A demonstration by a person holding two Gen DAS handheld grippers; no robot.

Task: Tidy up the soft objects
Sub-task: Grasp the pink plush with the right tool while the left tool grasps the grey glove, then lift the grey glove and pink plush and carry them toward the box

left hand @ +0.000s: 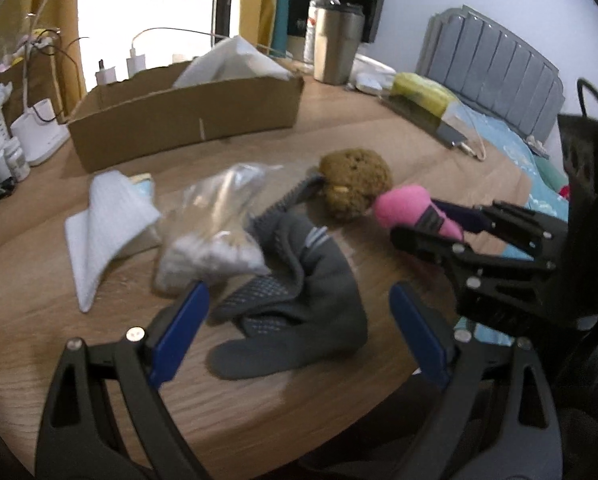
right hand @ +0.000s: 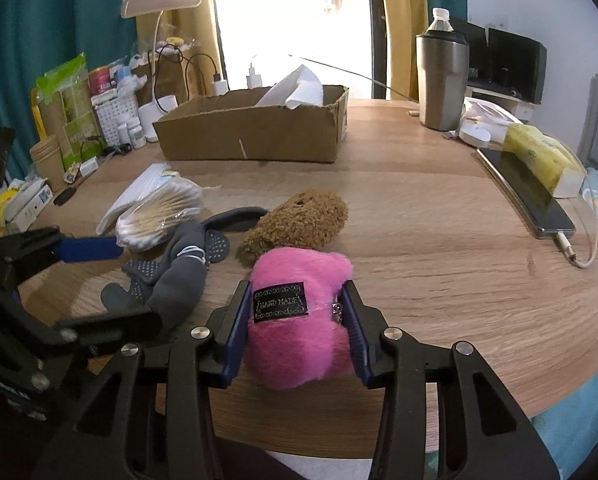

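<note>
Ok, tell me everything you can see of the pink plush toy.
The pink plush toy is a small, fuzzy, bright pink piece with a black fabric label reading "HAND MADE" and a small metal clasp on one side. It sits between the blue pads of the right gripper, which press its sides. Its far end touches or nearly touches the brown plush toy. Whether it rests on the wooden table or is lifted is unclear.

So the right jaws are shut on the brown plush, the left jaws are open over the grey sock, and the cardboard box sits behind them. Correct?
Not quite. The right gripper is shut on the pink plush, as the right wrist view shows; the brown plush lies free just beyond it. The left gripper open over the grey sock and the box behind are right.
</note>
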